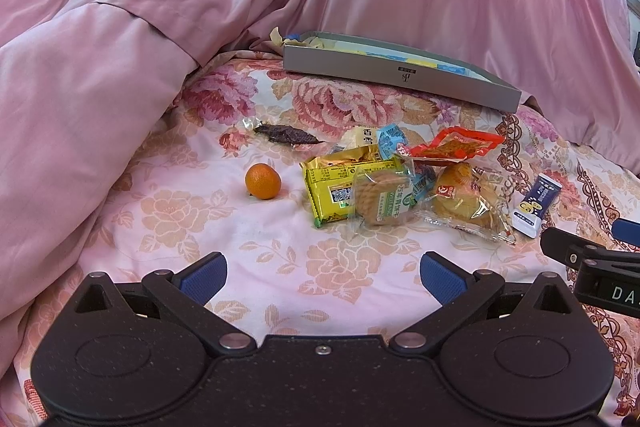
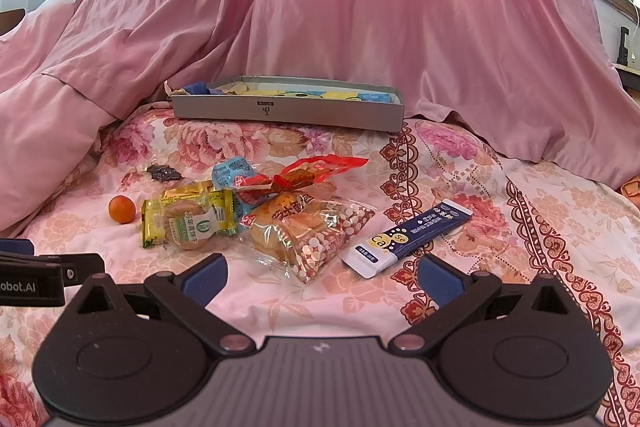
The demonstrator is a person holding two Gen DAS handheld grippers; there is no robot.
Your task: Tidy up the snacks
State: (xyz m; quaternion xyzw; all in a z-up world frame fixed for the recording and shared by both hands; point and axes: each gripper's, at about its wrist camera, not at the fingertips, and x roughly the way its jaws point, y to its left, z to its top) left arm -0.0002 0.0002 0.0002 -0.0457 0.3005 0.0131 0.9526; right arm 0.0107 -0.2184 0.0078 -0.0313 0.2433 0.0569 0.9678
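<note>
The left wrist view shows the dark dried snack in clear wrap laid out long and plain, well apart from the pile; in the right wrist view the same piece is small and partly cut off by the yellow packets. The right wrist view gives the navy and white sachet almost whole, lying slantwise just ahead of the right tool, while the left wrist view has the sachet only at the far right of the pile.

The shallow grey box sits at the back of the floral bed sheet, against the pink quilt. Inside it show yellow and blue packets and some crumpled paper at its left end; what else it holds cannot be told. The loose snacks lie on the sheet nearer than the box: a small orange alone at the left, the yellow biscuit packet with a round biscuit pack on it, a clear-wrapped bun beside that, and a red packet behind.

The left tool hovers low over bare sheet, its blue pads spread wide and holding nothing. The right tool is likewise spread and empty, level beside it, aimed at the bun and sachet.
</note>
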